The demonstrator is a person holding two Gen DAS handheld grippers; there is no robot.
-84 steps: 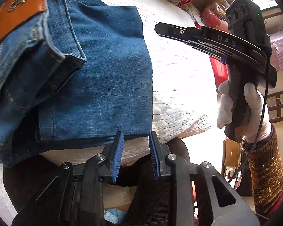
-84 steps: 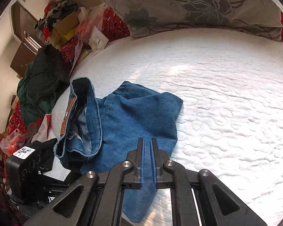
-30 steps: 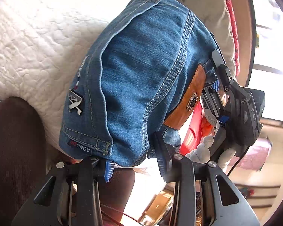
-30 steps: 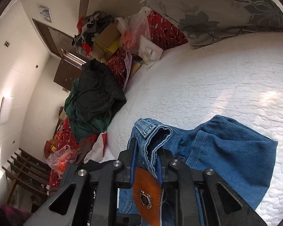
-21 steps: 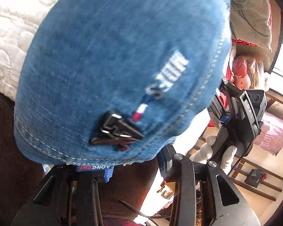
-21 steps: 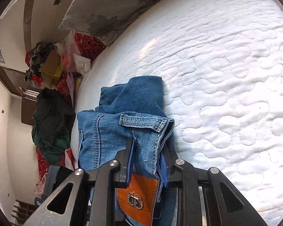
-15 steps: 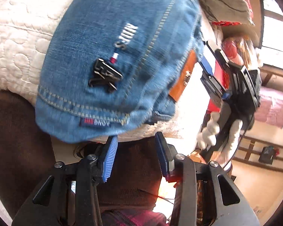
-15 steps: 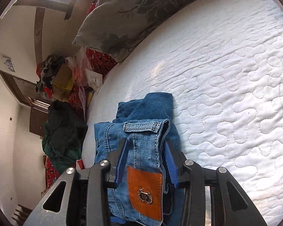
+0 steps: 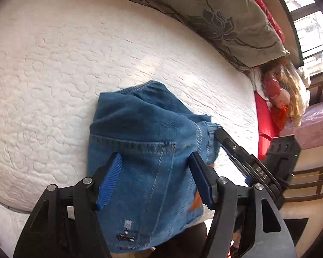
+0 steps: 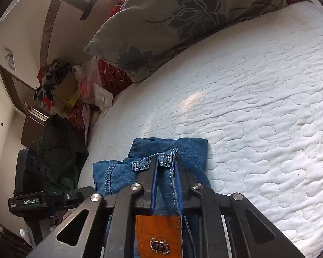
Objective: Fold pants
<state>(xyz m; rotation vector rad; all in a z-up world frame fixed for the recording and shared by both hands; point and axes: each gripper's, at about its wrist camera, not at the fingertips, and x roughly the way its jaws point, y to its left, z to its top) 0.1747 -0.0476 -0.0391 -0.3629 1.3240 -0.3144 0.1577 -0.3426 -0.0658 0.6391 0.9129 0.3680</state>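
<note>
Closest to the left gripper (image 9: 155, 178), a folded bundle of blue jeans (image 9: 144, 150) lies right under and between its spread fingers, whose blue pads (image 9: 109, 180) stand wide apart over the denim without pinching it. The near end of the jeans hangs just past the edge of the white quilted mattress (image 9: 53, 64) (a small metal badge and a stitched tag show there). To that gripper's right, the right gripper (image 9: 230, 148) reaches in from the side and meets the far corner of the bundle. Seen from its own camera, the right gripper (image 10: 164, 178) has its fingers drawn in on either side of the waistband fold, denim filling the narrow gap between the pads, with an orange leather patch (image 10: 158, 234) lying just behind them. Whether the pads actually press the cloth cannot be told for certain. Beyond the jeans (image 10: 172, 150) the mattress (image 10: 258, 107) stretches away, and at its far edge rests a grey flowered pillow (image 10: 183, 17). Off to the right gripper's left, past the bed, sits a heap of dark green clothes (image 10: 60, 142) and a pile of boxes and bags (image 10: 66, 90).
</note>
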